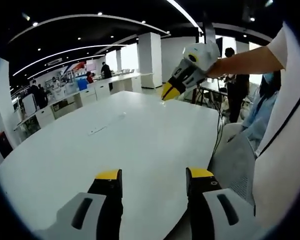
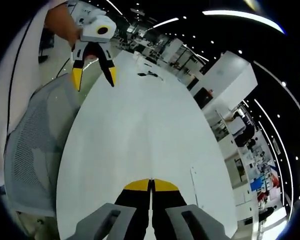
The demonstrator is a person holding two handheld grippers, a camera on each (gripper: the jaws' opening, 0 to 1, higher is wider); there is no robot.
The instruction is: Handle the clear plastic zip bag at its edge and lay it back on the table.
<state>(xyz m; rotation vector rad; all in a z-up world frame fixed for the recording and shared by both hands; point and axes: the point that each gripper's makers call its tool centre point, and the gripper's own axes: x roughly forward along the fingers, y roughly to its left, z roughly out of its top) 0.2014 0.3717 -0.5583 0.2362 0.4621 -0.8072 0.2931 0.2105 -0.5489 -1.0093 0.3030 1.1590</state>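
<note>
The clear zip bag (image 1: pixel 107 124) lies flat on the white table (image 1: pixel 140 150), well ahead of my left gripper (image 1: pixel 154 175). That gripper's jaws stand open with nothing between them. A hand holds my right gripper (image 1: pixel 170 91) in the air over the table's far right side, apart from the bag. In the right gripper view, the right gripper (image 2: pixel 151 185) is shut, its yellow tips together and nothing seen between them. There the bag (image 2: pixel 196 187) is a faint outline on the table to the right of the jaws, and the left gripper (image 2: pixel 94 76) hangs open at the upper left.
A grey mesh chair (image 1: pixel 235 165) (image 2: pixel 35 150) stands at the table's near edge beside the person. A small dark object (image 2: pixel 149 74) lies on the far part of the table. Desks, pillars and several people fill the office behind.
</note>
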